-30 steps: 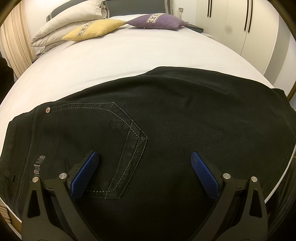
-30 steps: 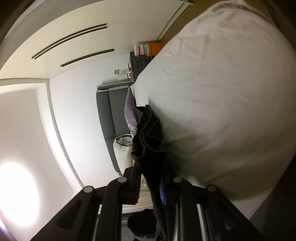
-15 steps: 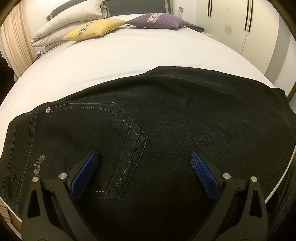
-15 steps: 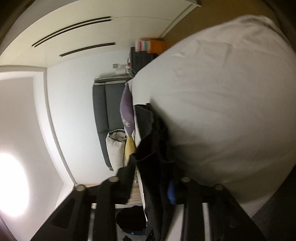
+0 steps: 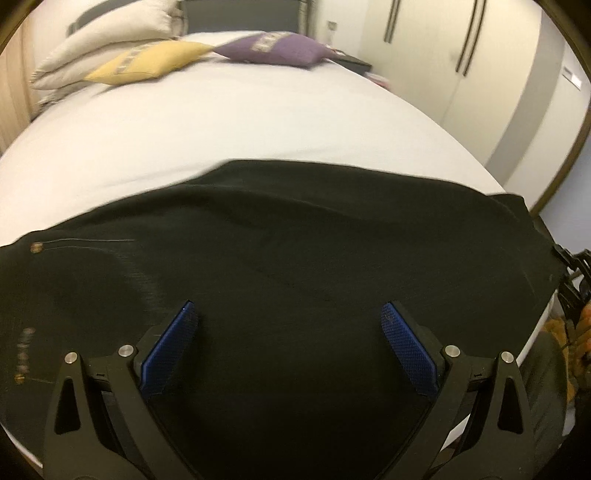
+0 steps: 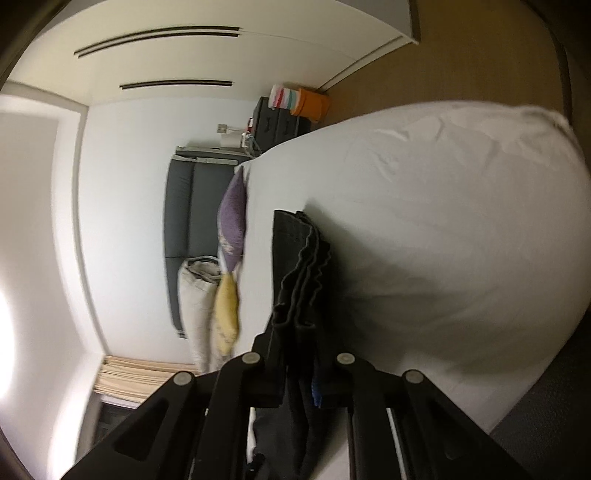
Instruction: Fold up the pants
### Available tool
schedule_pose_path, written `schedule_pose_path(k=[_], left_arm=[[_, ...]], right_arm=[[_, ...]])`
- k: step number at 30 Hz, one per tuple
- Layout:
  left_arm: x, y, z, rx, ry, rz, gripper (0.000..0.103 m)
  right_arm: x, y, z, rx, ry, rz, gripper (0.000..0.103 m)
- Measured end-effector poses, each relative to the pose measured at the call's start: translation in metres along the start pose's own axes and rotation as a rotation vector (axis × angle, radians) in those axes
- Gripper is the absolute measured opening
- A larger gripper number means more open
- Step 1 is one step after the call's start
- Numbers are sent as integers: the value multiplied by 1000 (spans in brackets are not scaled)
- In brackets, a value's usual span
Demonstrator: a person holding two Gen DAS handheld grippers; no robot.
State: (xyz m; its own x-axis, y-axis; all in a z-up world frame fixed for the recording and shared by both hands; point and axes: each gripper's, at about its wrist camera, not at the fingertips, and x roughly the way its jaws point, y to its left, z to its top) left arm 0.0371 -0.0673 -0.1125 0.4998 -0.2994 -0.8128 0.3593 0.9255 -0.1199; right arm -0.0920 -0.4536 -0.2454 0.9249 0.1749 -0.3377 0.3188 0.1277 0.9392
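Observation:
Black pants lie spread across the near part of a white bed, back pocket at the left. My left gripper is open just above the pants, blue pads wide apart and empty. In the right wrist view, rolled sideways, my right gripper is shut on the bunched hem end of the pants and holds it up over the bed. The right gripper's black frame shows at the right edge of the left wrist view.
A yellow cushion, a purple cushion and white pillows lie at the head of the bed. White wardrobe doors stand on the right. A dark nightstand with an orange item stands beside the bed.
The left gripper has shifted right over the pants, its view now blurred. The right gripper has carried the held hem further over the bed, and the fabric stands out longer in front of it.

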Motion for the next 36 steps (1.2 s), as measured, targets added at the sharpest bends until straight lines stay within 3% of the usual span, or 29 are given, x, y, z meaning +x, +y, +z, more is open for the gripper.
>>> schedule_pose_path(k=[5,8,12,14,16,18,22,26,29,31,33,36], left_arm=[[13,-22,0,1,27,-52,101],[27,-34,-4,67,62,2,102],[24,-33,-4,49,68,13,102],[6,-38,0,37,16,-26,101],[1,-47,2,94,-20,-5,102],[17,-47,-2,94,59,1,102],[22,-40,-12,79,48,-8,103],[12,-29,-12,-22,20,-88,102],[-2,-8,-5,-139,-22,-184,102],[-9,10,-4,-216,-40,-259,102],[-9,27,-4,-307,-26,-335,102],[-6,46,-4,-408,16,-457,102]], right_arm=[[-1,-1,-2,-39,-8,-87,11],[-1,-2,-3,-71,-8,-139,11],[-2,-3,-3,-91,-11,-168,11],[-2,-3,-4,-98,-10,-177,11],[-2,-5,-4,-98,-12,-185,11],[-1,-2,-5,-99,-15,-192,11],[-2,18,-10,-159,-25,-220,11],[7,74,-32,-366,-18,-256,11],[31,134,-81,-643,37,-277,11],[63,169,-141,-916,127,-320,11],[93,175,-192,-1105,219,-368,11],[122,159,-238,-1192,327,-410,11]])
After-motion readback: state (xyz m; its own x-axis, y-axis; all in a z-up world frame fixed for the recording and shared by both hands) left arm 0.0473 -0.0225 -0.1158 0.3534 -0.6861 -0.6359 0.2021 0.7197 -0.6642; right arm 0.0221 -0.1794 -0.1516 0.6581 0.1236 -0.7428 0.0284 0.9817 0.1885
